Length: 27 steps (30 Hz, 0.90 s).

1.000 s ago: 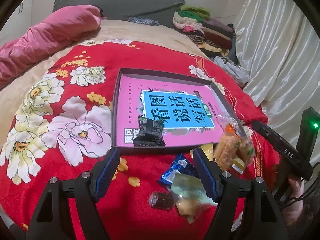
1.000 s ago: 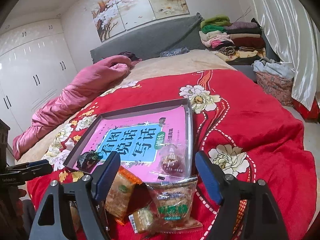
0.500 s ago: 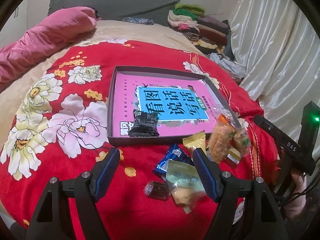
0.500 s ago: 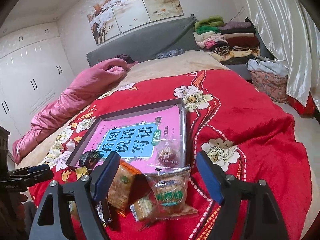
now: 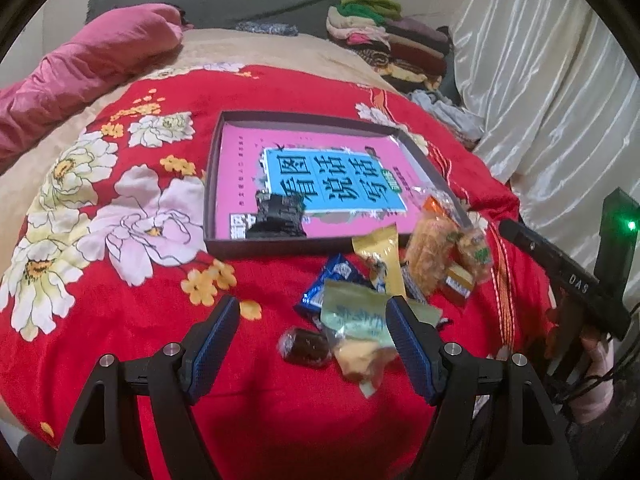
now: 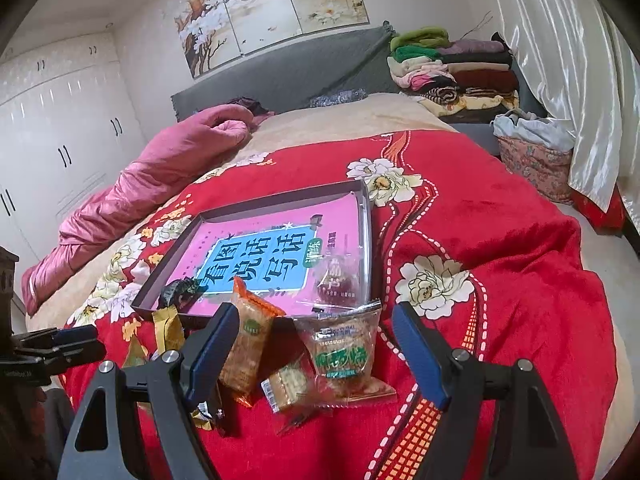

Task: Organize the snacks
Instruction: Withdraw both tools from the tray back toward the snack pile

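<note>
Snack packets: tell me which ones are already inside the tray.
The black-wrapped snack at the tray's near left corner and the clear packet at its near right; the other packets lie outside on the red blanket.

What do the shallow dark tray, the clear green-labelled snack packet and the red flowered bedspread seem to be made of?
Shallow dark tray: probably cardboard, matte, with thin straight walls like a box lid. Clear green-labelled snack packet: glossy plastic film, see-through, crimped at the edges. Red flowered bedspread: soft plush fabric, seemingly fleece, with a fuzzy sheen and gentle folds.

Left gripper wide open w/ nothing held, over red blanket. Snack pile near right; dark tray farther back w/ black packet.
</note>
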### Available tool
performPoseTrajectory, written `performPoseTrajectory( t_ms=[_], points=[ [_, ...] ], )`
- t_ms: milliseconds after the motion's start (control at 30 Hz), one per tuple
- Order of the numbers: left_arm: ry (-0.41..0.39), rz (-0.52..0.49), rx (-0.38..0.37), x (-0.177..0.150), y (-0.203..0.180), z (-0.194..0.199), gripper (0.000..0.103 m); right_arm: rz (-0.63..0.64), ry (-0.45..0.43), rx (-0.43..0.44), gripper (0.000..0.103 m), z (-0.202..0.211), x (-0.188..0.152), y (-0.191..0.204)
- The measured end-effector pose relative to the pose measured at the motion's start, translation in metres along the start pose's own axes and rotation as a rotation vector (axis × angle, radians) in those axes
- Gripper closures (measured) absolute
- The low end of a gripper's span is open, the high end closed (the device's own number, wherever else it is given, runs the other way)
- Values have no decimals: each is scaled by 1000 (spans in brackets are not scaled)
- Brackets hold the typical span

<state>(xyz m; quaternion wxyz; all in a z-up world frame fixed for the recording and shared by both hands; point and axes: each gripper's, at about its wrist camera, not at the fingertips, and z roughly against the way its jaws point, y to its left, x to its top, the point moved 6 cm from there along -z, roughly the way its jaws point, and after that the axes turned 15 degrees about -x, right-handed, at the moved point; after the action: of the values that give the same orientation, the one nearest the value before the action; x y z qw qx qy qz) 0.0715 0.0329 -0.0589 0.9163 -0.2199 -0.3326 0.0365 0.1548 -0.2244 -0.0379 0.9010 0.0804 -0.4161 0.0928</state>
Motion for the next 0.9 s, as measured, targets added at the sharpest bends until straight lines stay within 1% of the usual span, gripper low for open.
performPoseTrajectory(
  t_ms=[133,333,433,533,900],
  points=[
    [16,-9,-8,-7,-5,-1,26,-1,5,-4,24,1,-2,-1],
    [62,-25,-22,-21,-15,-7,26,0,10,-9,24,3,-4,-2],
    [78,-40,-18,-27,-18,-10,26,-1,11,-11,24,4,-5,-3],
    [88,-34,-24,-30,-20,-13,26,-3,16,-10,24,4,-7,-4],
    [126,-23,-15,-42,-23,-27,26,14,83,-46,24,-7,-16,-3]
  ],
)
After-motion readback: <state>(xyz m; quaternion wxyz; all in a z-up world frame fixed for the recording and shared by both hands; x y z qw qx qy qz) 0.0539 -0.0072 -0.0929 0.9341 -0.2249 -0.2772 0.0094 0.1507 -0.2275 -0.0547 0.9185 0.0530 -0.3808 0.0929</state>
